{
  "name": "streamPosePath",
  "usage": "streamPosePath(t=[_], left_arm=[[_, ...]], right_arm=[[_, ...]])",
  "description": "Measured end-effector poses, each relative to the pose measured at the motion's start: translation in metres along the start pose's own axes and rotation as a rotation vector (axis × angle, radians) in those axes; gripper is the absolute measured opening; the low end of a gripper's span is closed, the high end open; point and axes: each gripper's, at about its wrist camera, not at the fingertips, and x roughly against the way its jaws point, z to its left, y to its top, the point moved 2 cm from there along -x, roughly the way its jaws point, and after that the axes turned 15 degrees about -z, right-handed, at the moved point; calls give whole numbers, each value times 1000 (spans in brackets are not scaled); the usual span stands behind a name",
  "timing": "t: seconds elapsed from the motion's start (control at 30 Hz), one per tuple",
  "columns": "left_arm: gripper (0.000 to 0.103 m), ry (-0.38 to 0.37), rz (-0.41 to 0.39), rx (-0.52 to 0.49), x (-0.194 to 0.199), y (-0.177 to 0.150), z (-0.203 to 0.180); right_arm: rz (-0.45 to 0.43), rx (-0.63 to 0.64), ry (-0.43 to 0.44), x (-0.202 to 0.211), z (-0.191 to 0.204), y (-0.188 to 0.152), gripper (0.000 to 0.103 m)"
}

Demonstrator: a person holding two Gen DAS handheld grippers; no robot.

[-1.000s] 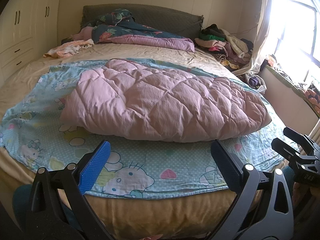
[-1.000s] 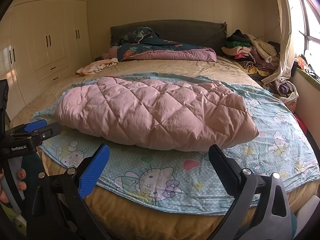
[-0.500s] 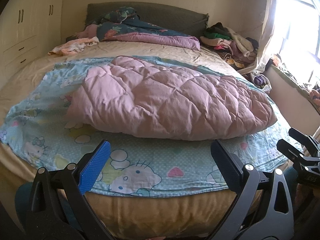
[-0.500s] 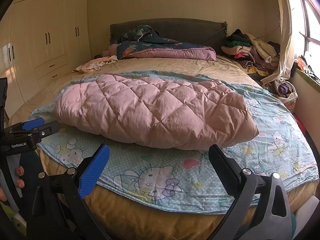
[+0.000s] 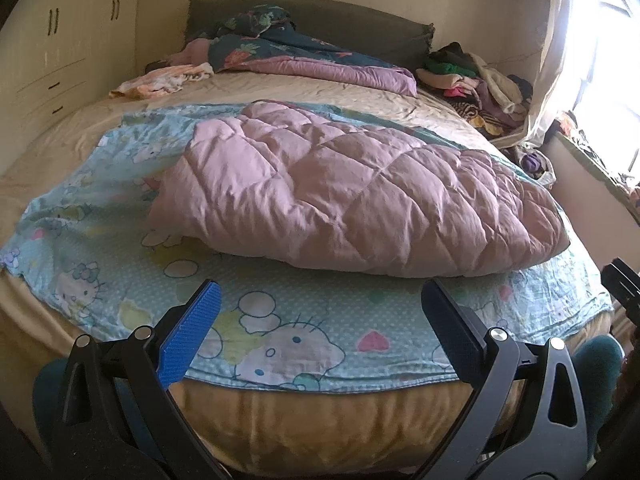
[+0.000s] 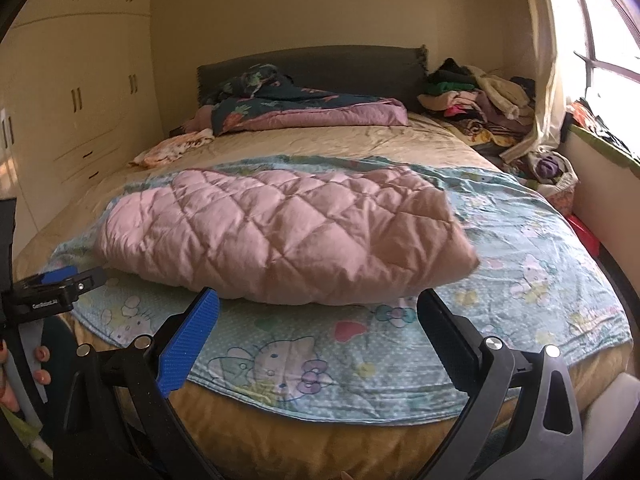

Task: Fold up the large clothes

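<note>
Item: pink quilted duvet (image 5: 352, 200), lying in a folded bundle on a cartoon-print sheet (image 5: 280, 332) spread across the bed (image 5: 320, 412).
Change over the last second: both cameras have drifted slightly; duvet and sheet lie as before, so no fold has advanced.
Left gripper (image 5: 320, 328): fingers spread, holding nothing, hovering over the sheet's near edge, the duvet just beyond.
Right gripper (image 6: 316, 332): fingers spread, empty, likewise short of the duvet's near edge.

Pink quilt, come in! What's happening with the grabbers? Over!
Left gripper and right gripper open, empty. Pink quilt bunched on cartoon sheet. Nothing blocking.
</note>
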Motion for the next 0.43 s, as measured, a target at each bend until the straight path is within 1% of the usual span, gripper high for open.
streamPosePath(t=[0.1,0.13,0.17,0.23,0.3,0.33,0.37,0.4,0.43], left_arm=[[94,16,1,39,-3,6,15],[94,36,-4,60,-5,10,26],[94,51,-4,79,-9,15,40],[94,112,-13,123,-14,27,72],[94,184,-40,176,-21,44,120],[94,227,-47,191,-24,51,140],[94,289,-47,208,-30,60,167],[94,354,-48,223,-37,70,201],[94,400,-54,225,-42,75,222]], right_arm=[[-18,-27,-50,10,-23,4,99],[-32,-42,-79,15,-35,5,99],[-44,-68,-112,22,-53,7,99],[-65,-120,-206,37,-96,8,99],[-76,-171,-399,57,-165,0,99],[-71,-196,-478,65,-192,-6,99],[-57,-240,-595,78,-238,-20,99],[-30,-265,-684,86,-273,-33,99],[9,-289,-791,95,-308,-48,99]])
